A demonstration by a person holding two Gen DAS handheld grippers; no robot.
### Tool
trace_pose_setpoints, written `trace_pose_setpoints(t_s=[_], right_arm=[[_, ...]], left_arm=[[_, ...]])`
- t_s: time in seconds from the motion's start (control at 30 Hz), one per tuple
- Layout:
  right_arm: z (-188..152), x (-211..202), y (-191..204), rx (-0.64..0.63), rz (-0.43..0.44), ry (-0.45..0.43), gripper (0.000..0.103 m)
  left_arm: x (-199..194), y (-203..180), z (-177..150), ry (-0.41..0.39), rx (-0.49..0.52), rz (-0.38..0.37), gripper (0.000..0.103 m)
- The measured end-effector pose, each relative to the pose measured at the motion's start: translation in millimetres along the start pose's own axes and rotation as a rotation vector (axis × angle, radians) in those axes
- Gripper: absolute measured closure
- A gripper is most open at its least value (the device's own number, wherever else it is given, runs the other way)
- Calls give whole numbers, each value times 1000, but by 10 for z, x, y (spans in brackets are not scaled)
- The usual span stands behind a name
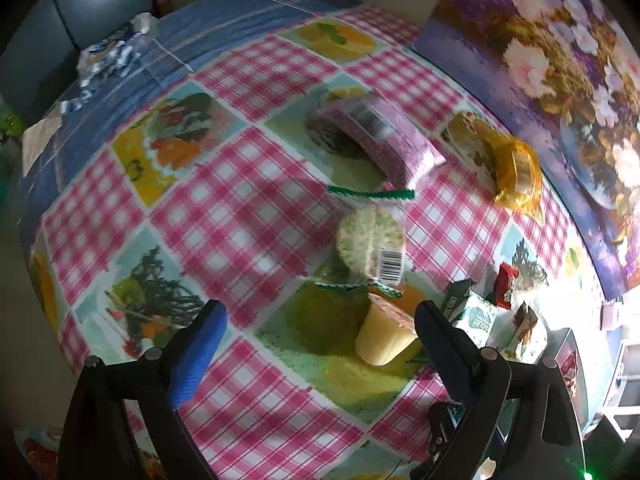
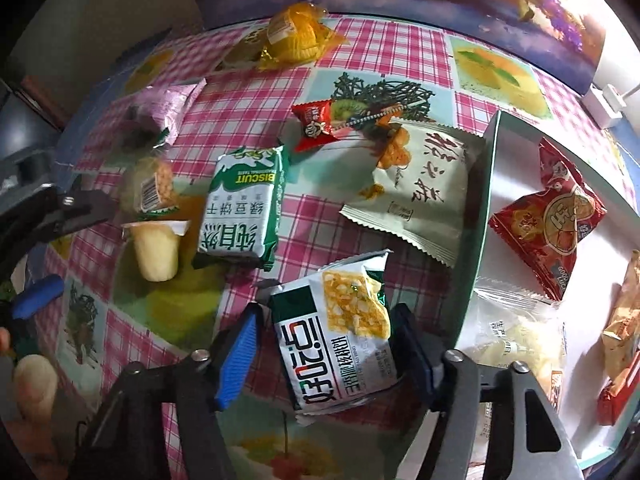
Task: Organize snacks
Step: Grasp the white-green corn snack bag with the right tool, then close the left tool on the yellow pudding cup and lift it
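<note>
My right gripper holds a white and green snack packet between its blue pads, just left of a white tray that holds a red packet and other snacks. My left gripper is open and empty above the table, its right finger close to a yellow jelly cup, which also shows in the right wrist view. A round rice cracker pack lies just beyond the cup. A purple packet and an orange wrapped cake lie farther off.
A green biscuit pack, a beige packet and a small red candy lie on the checked tablecloth. A floral picture leans along the table's far side. A white charger sits behind the tray.
</note>
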State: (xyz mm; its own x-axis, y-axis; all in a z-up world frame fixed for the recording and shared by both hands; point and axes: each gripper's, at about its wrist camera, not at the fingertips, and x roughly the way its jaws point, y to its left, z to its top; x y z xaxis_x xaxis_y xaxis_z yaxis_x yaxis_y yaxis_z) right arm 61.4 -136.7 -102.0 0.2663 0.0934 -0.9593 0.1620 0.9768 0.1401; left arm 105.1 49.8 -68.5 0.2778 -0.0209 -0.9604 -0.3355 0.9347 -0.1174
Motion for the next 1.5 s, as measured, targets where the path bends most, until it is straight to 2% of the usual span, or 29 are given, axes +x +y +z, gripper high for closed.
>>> trace_pose_setpoints(t_s=[0.23, 0.53, 0.6, 0.63, 0.67, 0.7, 0.77, 1.0, 1.17, 1.4, 1.43, 1.47, 1.5], right_arm=[[-11, -3, -18, 8, -2, -3, 38], [28, -16, -135, 19, -12, -6, 42], [26, -13, -123, 8, -11, -5, 44], [27, -9, -124, 12, -13, -6, 45], [27, -8, -132, 16, -14, -7, 46], [30, 4, -133, 21, -13, -8, 46], [38, 12, -139, 23, -14, -9, 48], [31, -7, -157, 39, -13, -15, 50], [41, -40, -189, 54, -8, -23, 50], [90, -281, -204, 63, 10, -92, 50], [93, -314, -205, 63, 12, -102, 50], [98, -362, -207, 65, 14, -116, 50], [103, -395, -202, 66, 15, -125, 50]], left_arm=[[159, -185, -4, 7, 36, -8, 8], [322, -253, -88, 59, 56, -18, 8], [329, -286, -106, 69, 66, -36, 12], [331, -303, -106, 75, 72, -44, 18], [337, -324, -112, 78, 76, -50, 30], [352, -351, -114, 83, 78, -54, 36], [384, -374, -124, 101, 83, -69, 55], [414, -507, -190, 98, 98, -84, 55], [317, -443, -153, 85, 103, -97, 55], [60, -380, -54, 31, 109, -126, 56], [13, -378, -47, 18, 112, -130, 58], [-41, -373, -38, 2, 116, -130, 72], [-96, -365, -28, -14, 120, -133, 77]])
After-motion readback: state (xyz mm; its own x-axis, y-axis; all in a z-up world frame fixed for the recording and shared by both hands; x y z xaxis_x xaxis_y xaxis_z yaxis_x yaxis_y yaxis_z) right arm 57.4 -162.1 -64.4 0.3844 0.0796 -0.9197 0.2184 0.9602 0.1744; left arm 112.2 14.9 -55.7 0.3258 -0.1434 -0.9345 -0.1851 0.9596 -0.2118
